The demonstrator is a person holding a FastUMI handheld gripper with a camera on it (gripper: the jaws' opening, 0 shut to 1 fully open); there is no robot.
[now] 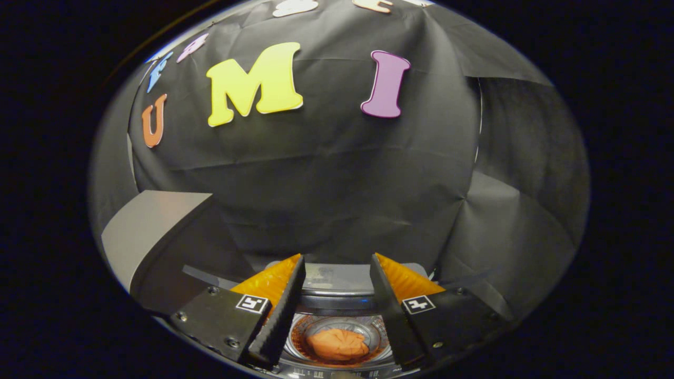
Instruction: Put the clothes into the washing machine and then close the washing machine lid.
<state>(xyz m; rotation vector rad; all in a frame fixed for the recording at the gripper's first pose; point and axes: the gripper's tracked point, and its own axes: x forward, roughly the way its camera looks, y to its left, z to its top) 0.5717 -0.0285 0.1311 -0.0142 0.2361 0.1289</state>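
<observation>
Gripper [337,273] hovering above a washing machine [337,287], fingers [281,310] spread apart, released, holding nothing. Below and between the fingers, open round drum [376,329] of the machine, seen from above. Orange clothes [337,343] lying bunched at the bottom of the drum, apart from both fingers. Just ahead of the fingertips, grey back edge of the machine top. Off to the left, raised grey lid [145,231], standing tilted open. Beyond everything, creased black cloth wall [326,173] of the booth.
</observation>
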